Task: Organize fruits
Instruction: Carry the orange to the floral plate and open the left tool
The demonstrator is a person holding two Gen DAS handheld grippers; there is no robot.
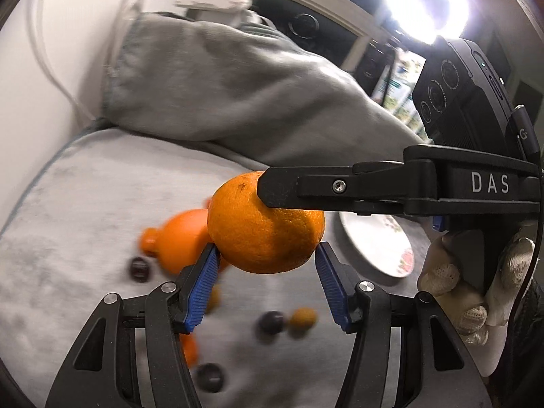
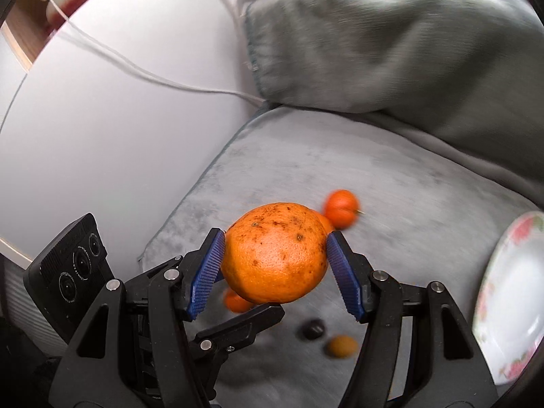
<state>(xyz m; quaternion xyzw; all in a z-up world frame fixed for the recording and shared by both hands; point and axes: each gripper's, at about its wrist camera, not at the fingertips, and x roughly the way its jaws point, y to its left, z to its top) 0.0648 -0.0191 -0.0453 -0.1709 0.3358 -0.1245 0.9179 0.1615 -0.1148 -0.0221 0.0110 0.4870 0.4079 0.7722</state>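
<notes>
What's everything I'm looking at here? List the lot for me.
orange: one, brown-speckled, in the air between both grippers
smaller orange fruits: at least two, blurred, on the seat cushion
dark fruits: three, near-black, on the cushion
brown-yellow fruit: at least one, beside a dark fruit
plate: one, white, floral rim, cushion's right
seat cushion: one, grey
pillow: one, grey, behind
cable: white, along wall
left gripper: black, blue pads, gripping the orange
right gripper: same, gripping the orange
gloved hand: one, white, holding right gripper

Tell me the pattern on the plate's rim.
White plate with pink-red flowers and green leaves around the rim; clearest in the right wrist view.
</notes>
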